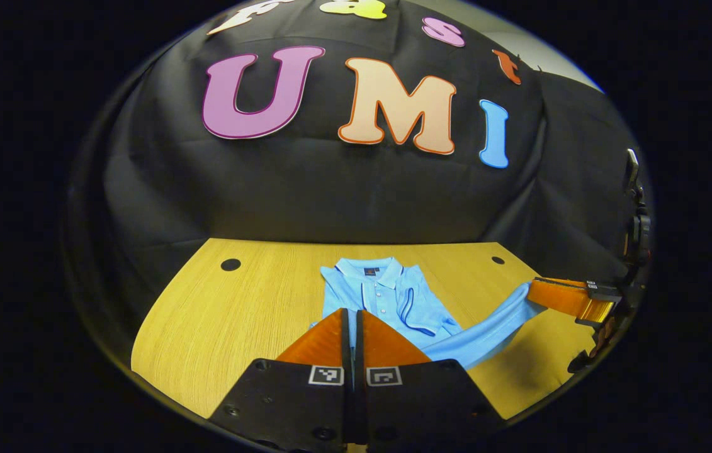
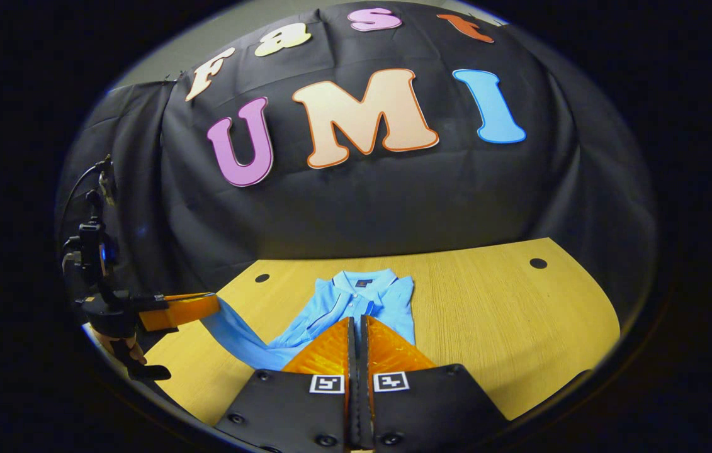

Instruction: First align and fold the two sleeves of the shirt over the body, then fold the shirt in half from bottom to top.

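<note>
Shirt lies flat on the worktop, collar at 12 o'clock. We see each hand-held gripper pinching its bottom hem: the left hand-held gripper at 6 o'clock, the right hand-held gripper too, lifting the blue cloth up.

From my right gripper I see both fingers closed together, pinching the near hem of the light blue shirt, which lies on the wooden table with its collar toward the far edge. Toward the table's left edge the left gripper, held by a hand, grips another stretch of the hem and holds it lifted off the wood.
</note>
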`<state>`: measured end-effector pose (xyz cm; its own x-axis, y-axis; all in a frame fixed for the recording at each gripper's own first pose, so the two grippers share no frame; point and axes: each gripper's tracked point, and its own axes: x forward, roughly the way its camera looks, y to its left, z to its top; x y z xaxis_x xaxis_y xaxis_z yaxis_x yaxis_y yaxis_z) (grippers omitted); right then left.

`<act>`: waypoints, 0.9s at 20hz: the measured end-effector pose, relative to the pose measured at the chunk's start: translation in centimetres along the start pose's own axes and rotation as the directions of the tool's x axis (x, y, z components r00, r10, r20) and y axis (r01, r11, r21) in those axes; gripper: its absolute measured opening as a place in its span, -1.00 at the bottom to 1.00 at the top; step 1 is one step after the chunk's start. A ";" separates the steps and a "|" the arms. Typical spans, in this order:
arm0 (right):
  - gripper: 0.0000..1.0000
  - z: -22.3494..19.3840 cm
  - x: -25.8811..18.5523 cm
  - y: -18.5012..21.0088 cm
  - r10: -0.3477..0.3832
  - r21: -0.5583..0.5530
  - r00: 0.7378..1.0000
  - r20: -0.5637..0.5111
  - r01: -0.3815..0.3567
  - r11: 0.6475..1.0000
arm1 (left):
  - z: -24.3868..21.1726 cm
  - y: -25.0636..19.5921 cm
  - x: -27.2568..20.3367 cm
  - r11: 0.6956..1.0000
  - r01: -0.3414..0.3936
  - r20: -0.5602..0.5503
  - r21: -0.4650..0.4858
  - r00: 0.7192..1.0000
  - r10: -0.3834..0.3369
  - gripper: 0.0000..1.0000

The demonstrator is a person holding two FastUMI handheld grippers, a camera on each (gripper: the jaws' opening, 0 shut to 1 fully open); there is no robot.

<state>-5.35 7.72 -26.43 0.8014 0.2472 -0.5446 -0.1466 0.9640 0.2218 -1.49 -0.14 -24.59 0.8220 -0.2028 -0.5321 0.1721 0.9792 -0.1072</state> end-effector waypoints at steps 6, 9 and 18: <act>-0.95 1.9 8.9 -3.1 -0.002 0.024 1.000 -0.003 0.002 1.000 | 1.3 1.3 8.3 0.999 -0.036 -0.020 -0.013 0.999 0.036 -1.00; -0.95 1.8 13.1 -4.7 -0.008 0.035 1.000 -0.010 0.009 0.999 | 1.6 2.4 12.3 0.999 -0.053 -0.023 -0.007 0.998 0.053 -1.00; -0.95 -4.2 24.2 -11.1 -0.127 0.007 0.986 -0.111 0.128 0.992 | -3.1 6.3 23.0 0.991 -0.112 -0.107 0.075 0.987 0.120 -1.00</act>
<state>13.23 3.41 -45.45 0.7441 0.1325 -0.6548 -0.0387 0.9870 0.1558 16.77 1.34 -40.08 0.7741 -0.0822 -0.6277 0.1187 0.9928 0.0163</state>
